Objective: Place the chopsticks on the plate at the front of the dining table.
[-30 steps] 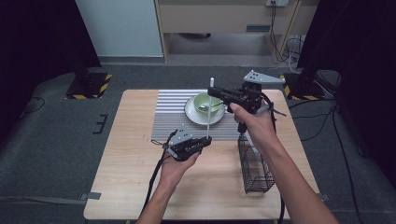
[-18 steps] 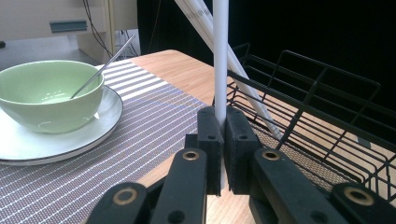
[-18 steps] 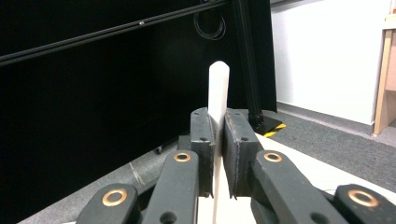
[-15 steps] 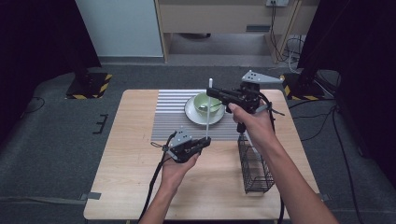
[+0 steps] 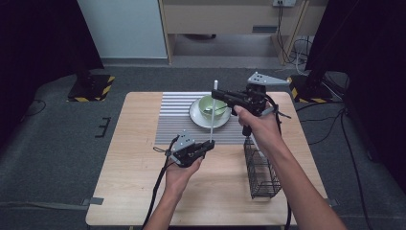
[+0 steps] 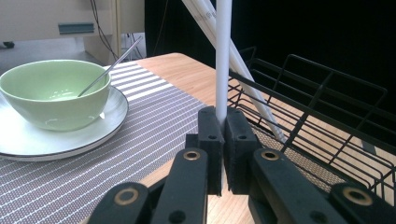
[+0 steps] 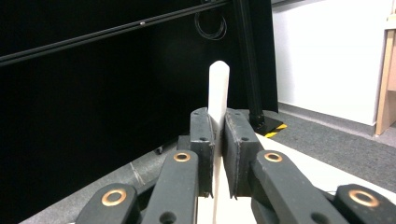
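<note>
A thin white stick (image 5: 212,115) stands nearly upright above the table, held at both ends. My left gripper (image 5: 209,143) is shut on its lower end, near the front edge of the striped mat. In the left gripper view the stick (image 6: 223,56) rises from between the closed pads (image 6: 210,135). My right gripper (image 5: 215,96) is shut on the stick near its top, above the green bowl. The stick's rounded tip (image 7: 218,84) shows just past the right gripper's pads (image 7: 236,140).
A green bowl (image 5: 213,104) with a metal utensil (image 6: 112,60) in it sits on a white plate (image 5: 197,117) on the striped mat (image 5: 174,120). A black wire basket (image 5: 261,167) stands at the right, with more white sticks (image 6: 250,84) leaning in it.
</note>
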`<state>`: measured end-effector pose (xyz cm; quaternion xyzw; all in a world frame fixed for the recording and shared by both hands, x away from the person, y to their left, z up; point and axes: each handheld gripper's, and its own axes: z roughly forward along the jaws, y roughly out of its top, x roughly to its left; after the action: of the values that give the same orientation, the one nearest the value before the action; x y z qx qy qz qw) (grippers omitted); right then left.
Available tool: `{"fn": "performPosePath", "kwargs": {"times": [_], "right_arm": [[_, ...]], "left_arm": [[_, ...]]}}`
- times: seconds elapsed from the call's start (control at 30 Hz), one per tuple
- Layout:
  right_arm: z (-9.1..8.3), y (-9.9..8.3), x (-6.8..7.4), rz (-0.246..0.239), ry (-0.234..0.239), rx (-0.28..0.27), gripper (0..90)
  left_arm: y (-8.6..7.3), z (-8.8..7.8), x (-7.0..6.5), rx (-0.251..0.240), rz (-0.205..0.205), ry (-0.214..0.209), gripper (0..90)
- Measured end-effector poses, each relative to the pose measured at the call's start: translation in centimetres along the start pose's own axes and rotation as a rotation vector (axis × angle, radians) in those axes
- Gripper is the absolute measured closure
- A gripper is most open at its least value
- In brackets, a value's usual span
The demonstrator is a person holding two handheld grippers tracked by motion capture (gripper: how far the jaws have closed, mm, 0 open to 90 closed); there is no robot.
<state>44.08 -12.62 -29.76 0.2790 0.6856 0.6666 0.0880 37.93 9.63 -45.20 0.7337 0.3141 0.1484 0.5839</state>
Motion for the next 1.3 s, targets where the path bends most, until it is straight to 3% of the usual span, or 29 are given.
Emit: {"fn": "performPosePath", "kwargs": {"times": [0.2,0.4,0.63,0.87,0.93,1.1,1.17,1.3], "right_arm": [[0.0,-0.1,0.0,-0.024,-0.017,0.016,77.8],[0.1,0.0,0.2,-0.037,-0.019,0.02,80.9],[0.0,0.0,0.1,-0.039,-0.026,0.026,76.6],[0.0,-0.2,0.4,-0.064,-0.035,0.053,59.8],[-0.3,-0.3,0.5,-0.073,-0.04,0.062,51.2],[-1.8,-0.5,0.5,-0.102,-0.102,0.051,36.4],[-3.4,-0.7,0.0,-0.131,-0.157,0.034,30.4],[-5.2,-1.0,-0.8,-0.132,-0.213,0.009,28.3]], "left_arm": [[0.0,0.1,-0.2,-0.009,0.009,0.001,86.5],[-0.1,0.3,-0.5,-0.013,0.011,0.003,86.5],[0.0,0.1,-0.6,-0.024,0.012,0.008,86.6],[0.1,0.0,-0.5,-0.038,0.005,0.021,86.6],[0.1,-0.1,-0.4,-0.04,0.002,0.03,86.6],[0.3,-0.3,-0.1,-0.053,0.002,0.052,86.5],[0.4,-0.5,0.1,-0.055,0.0,0.062,86.6],[0.9,-0.7,0.4,-0.059,0.0,0.088,86.6]]}}
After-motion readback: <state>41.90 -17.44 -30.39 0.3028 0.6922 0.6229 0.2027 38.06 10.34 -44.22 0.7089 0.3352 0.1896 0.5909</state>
